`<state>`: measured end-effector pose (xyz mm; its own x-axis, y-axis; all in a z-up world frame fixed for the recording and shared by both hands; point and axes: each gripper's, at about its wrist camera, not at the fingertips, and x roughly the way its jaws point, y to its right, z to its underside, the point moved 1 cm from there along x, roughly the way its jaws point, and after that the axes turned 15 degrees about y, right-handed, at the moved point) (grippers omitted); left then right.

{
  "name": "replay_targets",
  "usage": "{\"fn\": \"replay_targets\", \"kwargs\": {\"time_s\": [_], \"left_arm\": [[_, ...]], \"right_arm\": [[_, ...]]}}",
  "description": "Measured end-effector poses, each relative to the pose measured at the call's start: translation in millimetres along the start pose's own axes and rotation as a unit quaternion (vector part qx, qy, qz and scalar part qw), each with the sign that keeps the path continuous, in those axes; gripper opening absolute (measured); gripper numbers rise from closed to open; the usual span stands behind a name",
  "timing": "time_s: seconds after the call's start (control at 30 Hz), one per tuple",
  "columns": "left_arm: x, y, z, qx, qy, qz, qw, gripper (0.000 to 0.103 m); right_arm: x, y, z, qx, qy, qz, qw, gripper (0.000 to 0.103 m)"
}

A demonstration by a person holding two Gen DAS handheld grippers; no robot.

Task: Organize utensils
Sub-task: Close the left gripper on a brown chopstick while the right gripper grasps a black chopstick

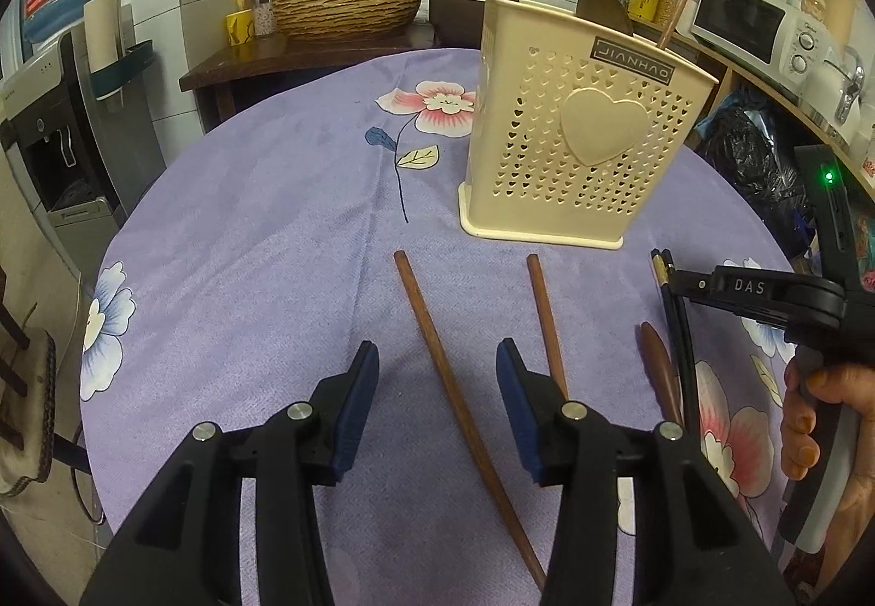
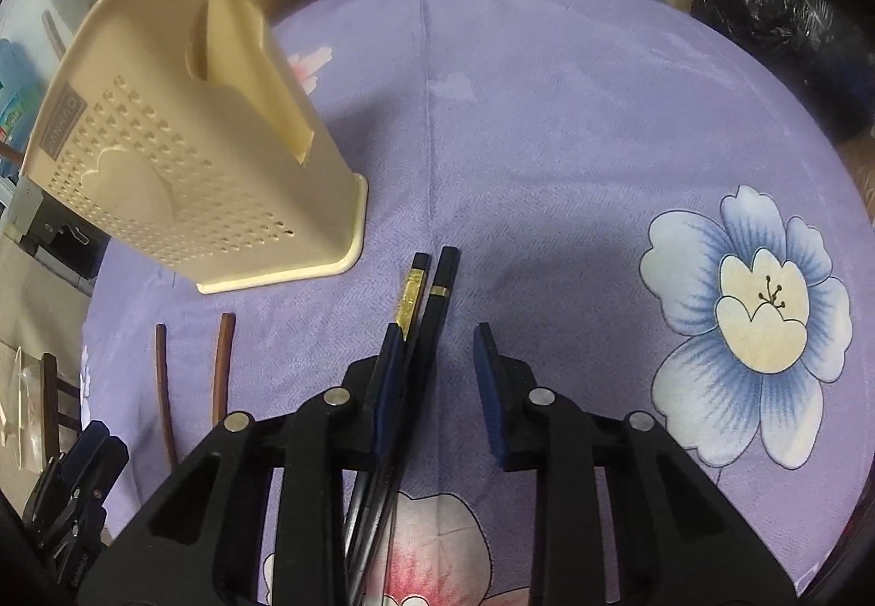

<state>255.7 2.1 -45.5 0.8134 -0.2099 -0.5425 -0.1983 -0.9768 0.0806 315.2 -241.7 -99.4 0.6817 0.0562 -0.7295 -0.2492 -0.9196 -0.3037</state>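
A cream perforated utensil holder (image 1: pixel 579 130) stands on the purple cloth, with brown sticks and a wooden spoon in it; it also shows in the right wrist view (image 2: pixel 180 157). Two brown wooden chopsticks (image 1: pixel 437 332) (image 1: pixel 547 327) lie in front of it. My left gripper (image 1: pixel 437 360) is open, its jaws astride the left chopstick, just above the cloth. A pair of black chopsticks with gold bands (image 2: pixel 432 294) lies on the cloth. My right gripper (image 2: pixel 437 338) is open over them, the left pad beside them. A dark wooden spoon handle (image 1: pixel 659 365) lies next to them.
The round table (image 1: pixel 246 223) has a purple flowered cloth. Behind it are a wooden basin on a stand (image 1: pixel 344 10), a water dispenser (image 1: pixel 60 124), a microwave (image 1: pixel 749 26) and a black bag (image 1: pixel 749 157).
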Motion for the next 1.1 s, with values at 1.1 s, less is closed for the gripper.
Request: {"fn": "replay_targets", "kwargs": {"time_s": [1.1], "left_arm": [[67.8, -6.9, -15.1, -0.056, -0.061, -0.033, 0.9960, 0.041]], "right_arm": [[21.0, -10.3, -11.3, -0.025, 0.013, 0.045, 0.999, 0.011]]}}
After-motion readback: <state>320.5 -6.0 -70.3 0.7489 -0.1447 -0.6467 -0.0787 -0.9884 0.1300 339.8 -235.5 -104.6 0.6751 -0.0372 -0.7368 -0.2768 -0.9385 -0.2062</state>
